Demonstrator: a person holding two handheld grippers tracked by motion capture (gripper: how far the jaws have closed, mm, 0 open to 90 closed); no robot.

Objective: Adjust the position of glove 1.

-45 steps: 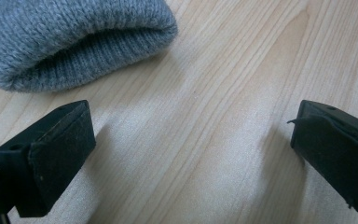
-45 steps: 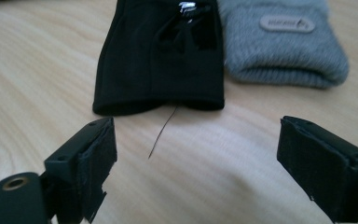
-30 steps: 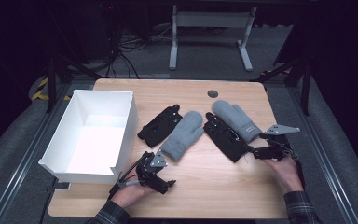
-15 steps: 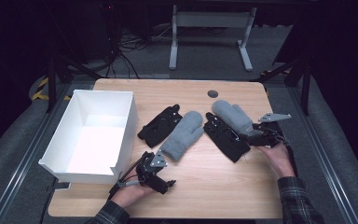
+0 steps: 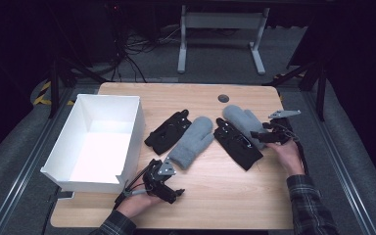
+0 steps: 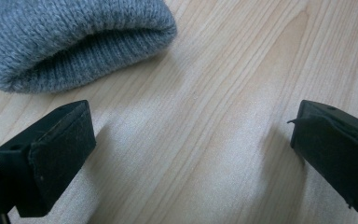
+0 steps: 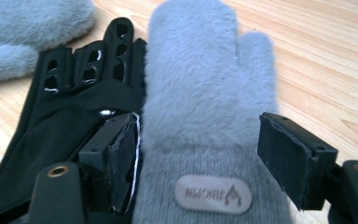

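Four gloves lie on the wooden surface (image 5: 215, 196) between the two tongs. The right tongs (image 7: 198, 158) straddle the cuff of a grey fleece mitten (image 7: 205, 88), whose label patch (image 7: 213, 194) sits between the pads; the jaws have just been closing, yet the right pad stands just off the cuff while the left one lies at its edge, so nothing is pinched. A black fingerless glove (image 7: 74, 102) lies touching that mitten beside the left pad. The left tongs (image 6: 186, 154) hang spread over bare wood, the knit cuff of the other grey mitten (image 6: 70, 42) just ahead. A white box (image 5: 103, 142) stands beside them.
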